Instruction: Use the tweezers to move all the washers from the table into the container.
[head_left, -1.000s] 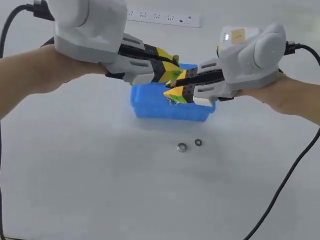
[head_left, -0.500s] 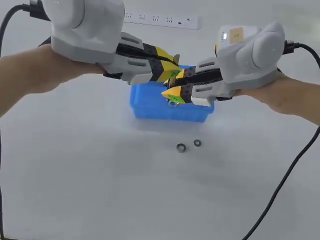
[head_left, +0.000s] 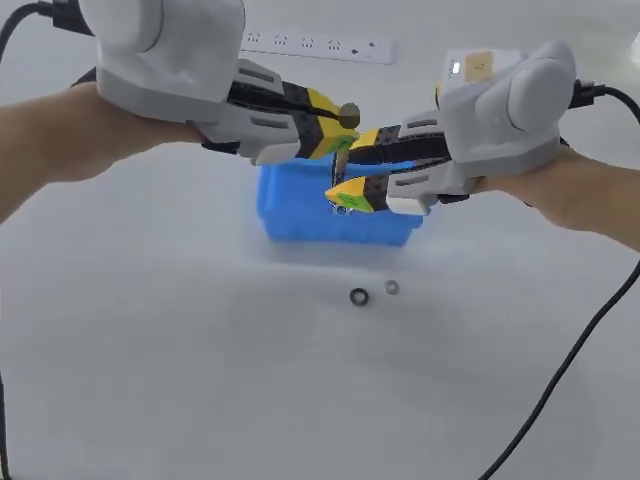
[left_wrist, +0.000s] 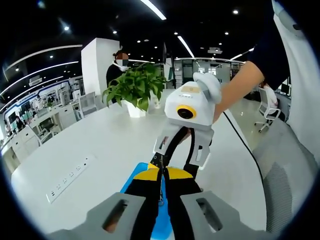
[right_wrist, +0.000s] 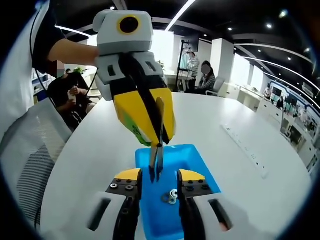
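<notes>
**A:** What does the left gripper (head_left: 338, 122) hold?

**B:** The tweezers (right_wrist: 156, 150). Its two yellow jaws are pressed together on the upper part of them. The tweezers hang with the tips down, above the container (head_left: 300, 218).

**A:** Are the tips of the tweezers apart or together?

**B:** In the right gripper view they are very close to each other. I cannot tell if something is between them.

**A:** Where is the container?

**B:** It is blue and it stands on the white table (head_left: 150, 350), under the noses of both grippers. Behind it, at the far edge of the table, lies a white power strip (head_left: 310, 45).

**A:** Is something inside the container?

**B:** Yes, a few washers (right_wrist: 170, 196) lie on its floor, touching each other, a little below the tips of the tweezers in the right gripper view.

**A:** And on the table?

**B:** Two more, in front of the container, on the person's side. There is a dark washer (head_left: 359, 296), and just to the right of it a pale washer (head_left: 391, 287). They are near each other but apart.

**A:** What about the right gripper (right_wrist: 159, 176)?

**B:** It comes from the right and faces the left gripper. Its jaws stand apart, one on each side of the tips of the tweezers, and as far as I see they do not touch them. A black cable (head_left: 580, 340) runs from it down across the table on the right.
</notes>
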